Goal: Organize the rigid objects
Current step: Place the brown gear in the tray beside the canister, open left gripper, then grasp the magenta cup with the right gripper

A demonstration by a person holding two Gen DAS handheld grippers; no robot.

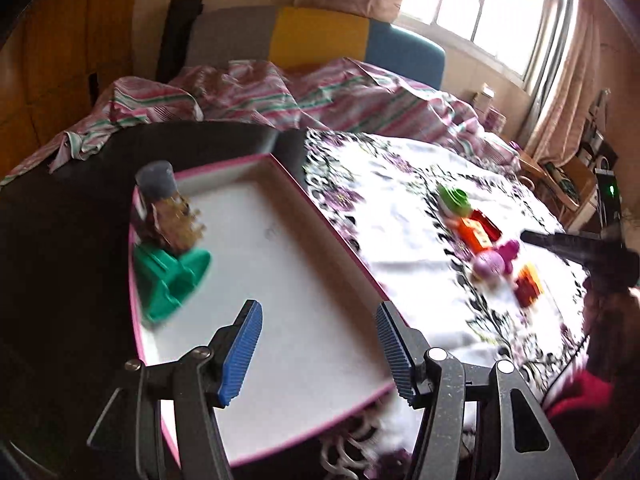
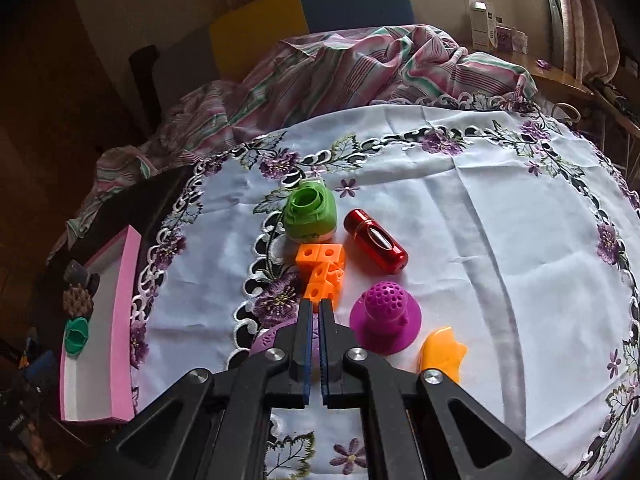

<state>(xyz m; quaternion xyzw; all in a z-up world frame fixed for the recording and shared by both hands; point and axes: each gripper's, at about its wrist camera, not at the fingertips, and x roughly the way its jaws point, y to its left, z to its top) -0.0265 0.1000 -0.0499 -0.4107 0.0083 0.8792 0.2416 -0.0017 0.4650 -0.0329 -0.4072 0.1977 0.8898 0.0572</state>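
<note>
My left gripper [image 1: 320, 350] hangs half open and empty over the pink-rimmed tray [image 1: 332, 236]; my right gripper [image 2: 316, 312] is closed, empty, above toys including orange blocks [image 2: 322, 270] on the tablecloth [image 2: 480, 240].

Dark table [image 1: 60, 240] under white embroidered cloth [image 2: 460, 220], pink-rimmed tray [image 1: 280, 264] beside scattered toys.

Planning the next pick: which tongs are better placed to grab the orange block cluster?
Right. The right tongs hang shut just short of the orange plastic block cluster on the embroidered white tablecloth. The left tongs, open and empty, sit over the pink-rimmed white tray.
</note>
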